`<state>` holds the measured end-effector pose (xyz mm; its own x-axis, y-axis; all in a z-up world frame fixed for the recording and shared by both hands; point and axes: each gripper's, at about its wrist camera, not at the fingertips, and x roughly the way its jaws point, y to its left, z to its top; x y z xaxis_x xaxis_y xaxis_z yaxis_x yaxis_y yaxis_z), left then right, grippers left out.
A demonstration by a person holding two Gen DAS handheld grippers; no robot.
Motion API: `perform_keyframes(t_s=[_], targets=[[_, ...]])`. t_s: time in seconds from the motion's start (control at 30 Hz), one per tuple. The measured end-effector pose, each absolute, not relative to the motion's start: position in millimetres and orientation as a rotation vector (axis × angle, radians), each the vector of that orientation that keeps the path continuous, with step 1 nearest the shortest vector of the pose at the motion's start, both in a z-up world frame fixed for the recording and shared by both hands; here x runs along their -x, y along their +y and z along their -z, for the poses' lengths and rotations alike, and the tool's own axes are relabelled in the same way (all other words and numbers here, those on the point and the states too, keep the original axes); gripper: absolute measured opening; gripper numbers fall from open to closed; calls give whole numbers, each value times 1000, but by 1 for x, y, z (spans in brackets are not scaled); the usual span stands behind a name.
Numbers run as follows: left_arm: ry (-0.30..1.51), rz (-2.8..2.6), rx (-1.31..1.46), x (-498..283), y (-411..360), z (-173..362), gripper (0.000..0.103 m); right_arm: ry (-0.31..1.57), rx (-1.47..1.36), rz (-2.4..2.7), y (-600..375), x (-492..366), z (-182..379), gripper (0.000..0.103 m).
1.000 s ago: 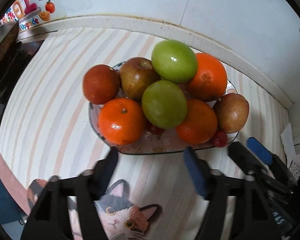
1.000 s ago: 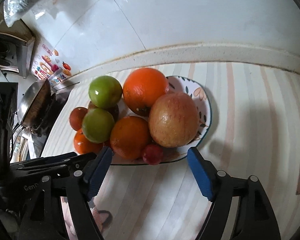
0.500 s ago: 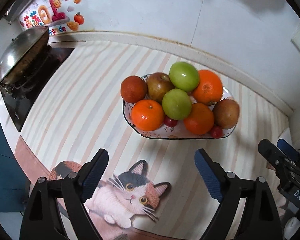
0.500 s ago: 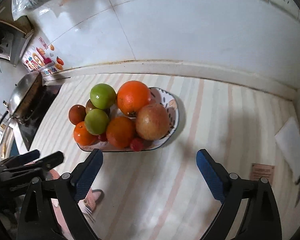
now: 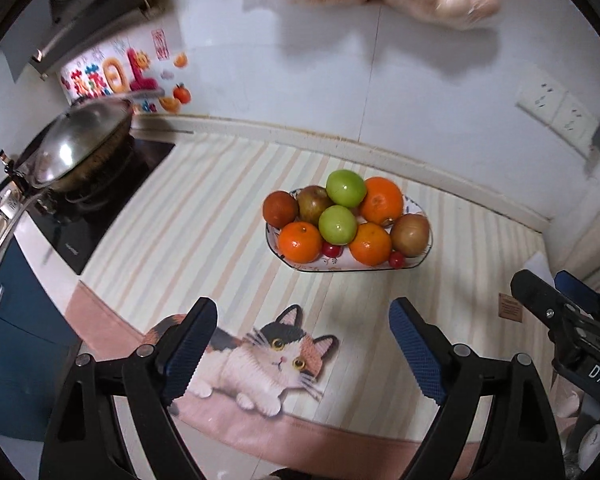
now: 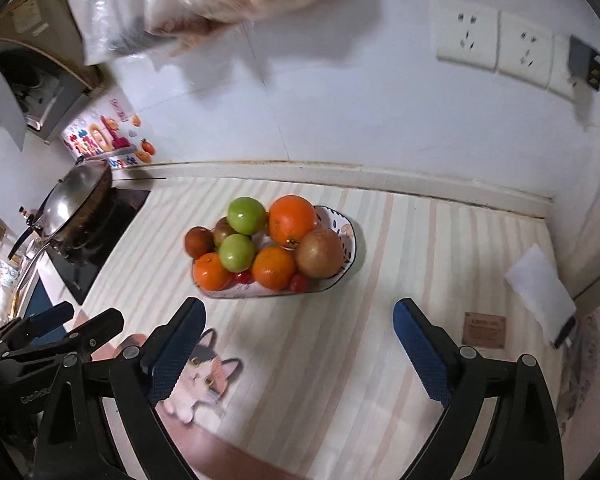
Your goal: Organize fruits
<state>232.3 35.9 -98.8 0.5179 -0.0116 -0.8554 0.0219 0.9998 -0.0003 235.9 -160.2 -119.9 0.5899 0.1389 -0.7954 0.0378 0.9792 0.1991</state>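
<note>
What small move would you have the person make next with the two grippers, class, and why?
Probably none beyond keeping both clear: the left gripper and right gripper are open and empty above the striped counter mat, and the oranges, green apples and other fruit appear already piled on the patterned oval plate. With no loose fruit visible, the task looks finished.

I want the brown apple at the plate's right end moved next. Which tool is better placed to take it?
Probably the right tool. It is open and empty, and the brown apple sits almost straight ahead of it. From the left tool, also open, that apple lies off to the right.
</note>
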Motion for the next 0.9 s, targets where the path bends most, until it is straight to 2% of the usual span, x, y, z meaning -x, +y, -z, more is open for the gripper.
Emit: perform_keyframes(t_s=[0.27, 0.47, 0.67, 0.9], targets=[[944, 47, -9, -156, 52, 40, 88, 862, -164, -45, -141, -147, 50, 97], [915, 51, -27, -114, 54, 17, 88, 820, -134, -35, -134, -85, 9, 97], [885, 58, -24, -84, 50, 0, 88, 806, -125, -58, -136, -48, -13, 97], [881, 44, -2, -77, 42, -3, 88, 813, -126, -98, -142, -43, -20, 97]])
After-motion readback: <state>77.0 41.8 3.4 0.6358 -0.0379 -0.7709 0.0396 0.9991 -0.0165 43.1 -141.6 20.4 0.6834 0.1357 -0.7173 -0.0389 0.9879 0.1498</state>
